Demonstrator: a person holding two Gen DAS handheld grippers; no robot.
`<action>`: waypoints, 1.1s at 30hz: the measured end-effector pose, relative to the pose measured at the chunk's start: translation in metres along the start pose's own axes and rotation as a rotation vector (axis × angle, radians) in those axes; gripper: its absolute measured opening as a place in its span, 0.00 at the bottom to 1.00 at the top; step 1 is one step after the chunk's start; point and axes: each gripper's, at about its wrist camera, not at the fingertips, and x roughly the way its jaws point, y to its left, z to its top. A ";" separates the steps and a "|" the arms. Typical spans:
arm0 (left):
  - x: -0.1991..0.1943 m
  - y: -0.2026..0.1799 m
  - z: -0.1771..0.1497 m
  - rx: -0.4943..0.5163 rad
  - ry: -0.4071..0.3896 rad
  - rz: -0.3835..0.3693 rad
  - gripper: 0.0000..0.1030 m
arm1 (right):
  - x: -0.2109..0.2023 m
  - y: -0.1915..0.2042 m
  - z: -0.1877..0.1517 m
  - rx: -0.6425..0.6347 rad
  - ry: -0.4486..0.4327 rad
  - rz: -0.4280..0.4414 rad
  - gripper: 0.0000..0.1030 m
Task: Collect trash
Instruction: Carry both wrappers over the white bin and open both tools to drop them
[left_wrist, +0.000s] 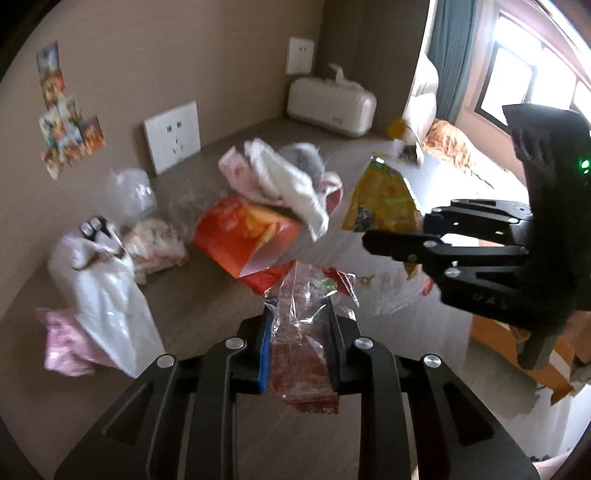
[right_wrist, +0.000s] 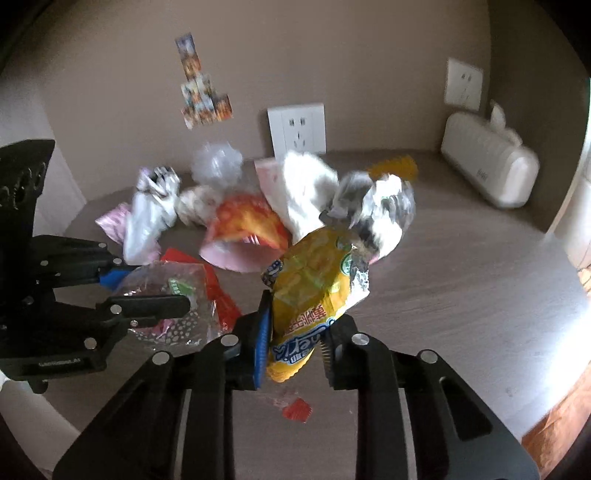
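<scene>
Trash wrappers feel feather-light and crinkly: my left gripper (left_wrist: 299, 332) pinches the clear wrapper (left_wrist: 303, 325), my right gripper (right_wrist: 295, 332) clamps the yellow snack bag (right_wrist: 314, 291) mid-body.

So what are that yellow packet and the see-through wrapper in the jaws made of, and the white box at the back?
The yellow packet looks like glossy printed plastic film with a foil lining; silvery inside shows at its torn top. The see-through wrapper seems thin clear plastic, crinkled and shiny. The white box looks like smooth, matte, hard plastic with rounded edges, though that is less certain.
</scene>
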 end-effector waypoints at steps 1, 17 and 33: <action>-0.006 -0.004 0.003 0.009 -0.009 0.011 0.22 | -0.011 0.000 0.003 -0.007 -0.018 -0.007 0.24; -0.047 -0.149 0.059 0.227 -0.141 -0.121 0.22 | -0.165 -0.055 -0.029 0.079 -0.161 -0.203 0.24; 0.089 -0.314 0.016 0.435 0.124 -0.364 0.22 | -0.182 -0.162 -0.190 0.430 0.002 -0.378 0.24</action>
